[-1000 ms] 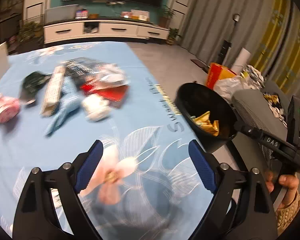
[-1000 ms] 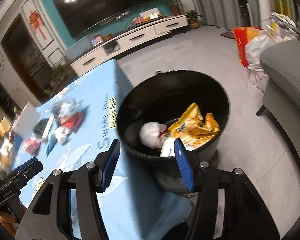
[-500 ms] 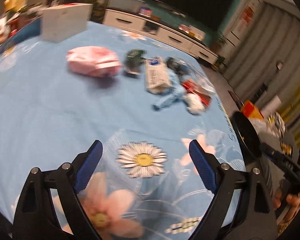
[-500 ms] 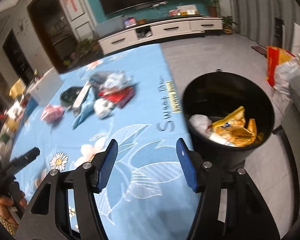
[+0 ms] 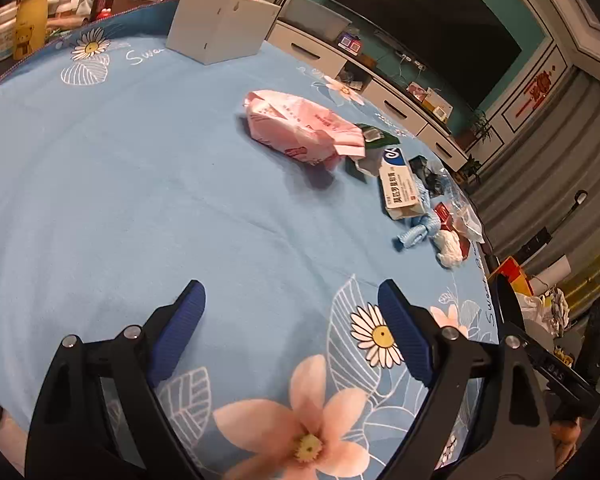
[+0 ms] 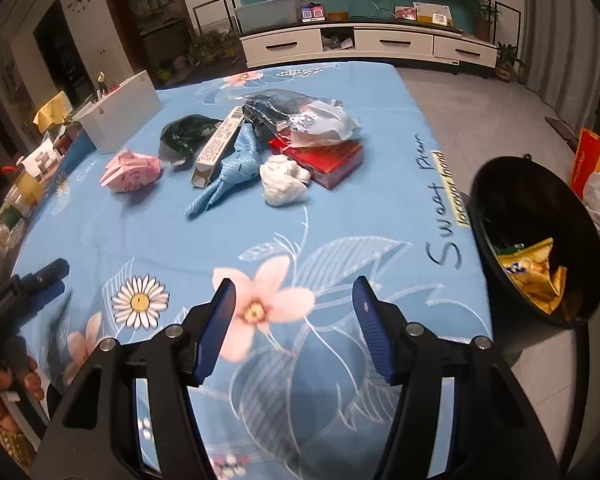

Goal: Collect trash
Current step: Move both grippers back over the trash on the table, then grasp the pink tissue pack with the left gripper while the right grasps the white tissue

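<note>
Trash pile lies well beyond both empty, parted jaws

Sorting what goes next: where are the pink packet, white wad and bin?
pink packet [image 6: 130,171], right wrist view, its crumpled middle.
white wad [image 6: 283,180], right wrist view, its centre.
bin [image 6: 485,216], right wrist view, near rim.

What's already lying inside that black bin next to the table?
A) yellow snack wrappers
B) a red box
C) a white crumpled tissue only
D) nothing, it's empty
A: in the right wrist view the black bin beside the blue tablecloth holds yellow snack wrappers, while the red box lies on the table.
</note>
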Demonstrator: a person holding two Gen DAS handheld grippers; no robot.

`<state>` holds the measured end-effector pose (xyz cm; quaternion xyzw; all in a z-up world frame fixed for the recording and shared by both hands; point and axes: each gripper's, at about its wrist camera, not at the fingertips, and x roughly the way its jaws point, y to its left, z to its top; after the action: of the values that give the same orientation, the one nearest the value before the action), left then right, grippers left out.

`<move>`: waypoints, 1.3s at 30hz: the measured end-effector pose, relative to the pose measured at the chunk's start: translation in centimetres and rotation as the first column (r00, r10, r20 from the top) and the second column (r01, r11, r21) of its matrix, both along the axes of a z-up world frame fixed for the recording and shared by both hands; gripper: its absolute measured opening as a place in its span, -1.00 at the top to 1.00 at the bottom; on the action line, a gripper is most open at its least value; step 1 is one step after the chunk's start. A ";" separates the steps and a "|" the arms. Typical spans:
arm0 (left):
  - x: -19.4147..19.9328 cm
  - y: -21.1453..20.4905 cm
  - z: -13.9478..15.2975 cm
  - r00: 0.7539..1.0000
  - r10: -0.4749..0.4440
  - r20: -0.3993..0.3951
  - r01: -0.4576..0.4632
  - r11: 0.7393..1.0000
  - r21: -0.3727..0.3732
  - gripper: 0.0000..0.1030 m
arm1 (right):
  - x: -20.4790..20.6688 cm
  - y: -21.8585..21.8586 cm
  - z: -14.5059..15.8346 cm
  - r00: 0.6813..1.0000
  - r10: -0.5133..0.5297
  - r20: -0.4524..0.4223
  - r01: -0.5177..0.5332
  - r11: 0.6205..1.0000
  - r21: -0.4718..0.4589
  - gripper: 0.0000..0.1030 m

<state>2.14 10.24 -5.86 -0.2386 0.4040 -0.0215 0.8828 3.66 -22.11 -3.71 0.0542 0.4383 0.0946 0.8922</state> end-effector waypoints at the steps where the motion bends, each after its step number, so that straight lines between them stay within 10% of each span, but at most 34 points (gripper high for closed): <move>1: 0.2 0.1 0.0 1.000 0.002 0.000 -0.002 1.000 -0.005 -0.71 | 0.5 0.3 -0.1 1.000 0.003 0.000 -0.003 1.000 0.001 -0.17; 30: 10.5 -0.9 2.5 0.995 -0.003 0.104 0.013 0.995 -0.102 -0.70 | 10.8 4.8 -3.5 0.989 0.143 0.049 -0.132 0.974 -0.185 0.66; 39: 14.0 -1.2 1.1 0.998 0.039 0.055 -0.031 0.990 -0.137 -0.07 | 9.8 3.8 -2.4 0.988 0.138 0.071 -0.129 0.984 -0.120 0.66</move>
<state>16.13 9.01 -4.75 -0.3048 0.3719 -0.0404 0.8759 13.45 -18.26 -6.14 -0.0305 0.4099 0.1309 0.9022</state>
